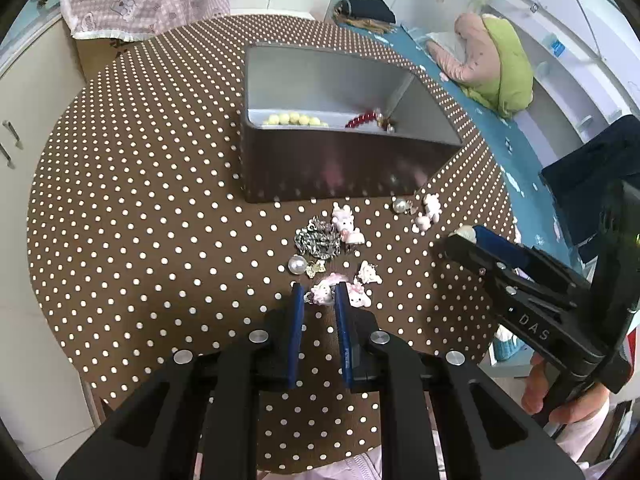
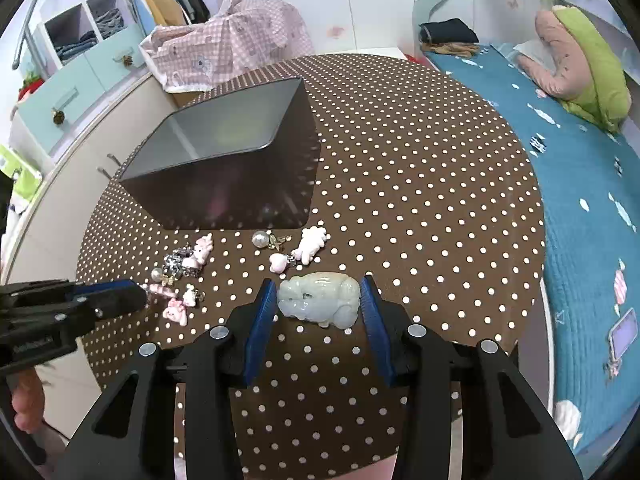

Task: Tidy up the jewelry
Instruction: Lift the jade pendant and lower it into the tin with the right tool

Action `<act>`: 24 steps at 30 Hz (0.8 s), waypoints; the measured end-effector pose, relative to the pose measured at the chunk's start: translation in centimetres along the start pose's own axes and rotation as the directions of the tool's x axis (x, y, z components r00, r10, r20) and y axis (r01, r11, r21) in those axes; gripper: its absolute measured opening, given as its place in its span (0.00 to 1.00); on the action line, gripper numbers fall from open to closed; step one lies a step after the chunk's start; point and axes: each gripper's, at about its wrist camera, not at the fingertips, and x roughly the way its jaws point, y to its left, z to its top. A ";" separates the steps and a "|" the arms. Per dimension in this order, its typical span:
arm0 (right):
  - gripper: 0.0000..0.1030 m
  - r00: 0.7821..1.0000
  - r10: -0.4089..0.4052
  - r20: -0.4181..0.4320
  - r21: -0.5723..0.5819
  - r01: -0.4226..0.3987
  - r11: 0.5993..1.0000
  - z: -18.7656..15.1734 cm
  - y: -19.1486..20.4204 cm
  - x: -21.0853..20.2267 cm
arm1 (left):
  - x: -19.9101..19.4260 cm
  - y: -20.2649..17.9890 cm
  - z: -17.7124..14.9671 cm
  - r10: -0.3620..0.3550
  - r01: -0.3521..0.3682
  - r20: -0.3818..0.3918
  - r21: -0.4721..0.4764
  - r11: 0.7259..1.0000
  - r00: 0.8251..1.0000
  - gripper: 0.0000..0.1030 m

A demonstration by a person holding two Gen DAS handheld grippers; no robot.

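Observation:
On the brown polka-dot table (image 1: 140,200) stands a dark box (image 1: 352,160) with a grey inside. It holds yellow beads (image 1: 294,119) and red beads (image 1: 362,119). In front of it lie loose pieces: a silver chain pile (image 1: 318,240), a pearl (image 1: 297,265) and pink charms (image 1: 346,220). My left gripper (image 1: 319,294) is shut on a small pink charm (image 1: 322,290) at the table surface. My right gripper (image 2: 319,300) is shut on a pale green jade pendant (image 2: 320,300) shaped like an animal, to the right of the pile.
A bed with a blue quilt (image 2: 580,200) borders the table on the right. A cream cabinet (image 1: 32,140) stands on the left, and a pink checked cloth (image 2: 228,40) lies behind the table. A person's hand (image 1: 560,396) holds the right gripper.

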 end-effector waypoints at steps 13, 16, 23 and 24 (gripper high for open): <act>0.42 0.998 0.005 0.059 -0.038 -0.003 0.999 1.2 1.8 -2.4 | -3.8 1.7 0.3 -0.031 0.033 0.074 -0.029 0.999 0.997 0.14; 0.42 0.997 0.010 0.073 -0.052 -0.006 0.999 1.8 2.4 -2.9 | -4.7 2.1 0.5 -0.027 0.030 0.091 -0.030 0.999 0.995 0.14; 0.42 0.994 0.018 0.107 -0.077 -0.010 0.997 3.3 3.5 -3.7 | -6.3 2.2 1.6 -0.026 0.029 0.130 -0.026 0.999 0.991 0.14; 0.42 0.994 0.019 0.112 -0.080 -0.010 0.997 3.4 3.5 -3.8 | -6.6 2.1 1.8 -0.023 0.027 0.138 -0.024 0.999 0.990 0.14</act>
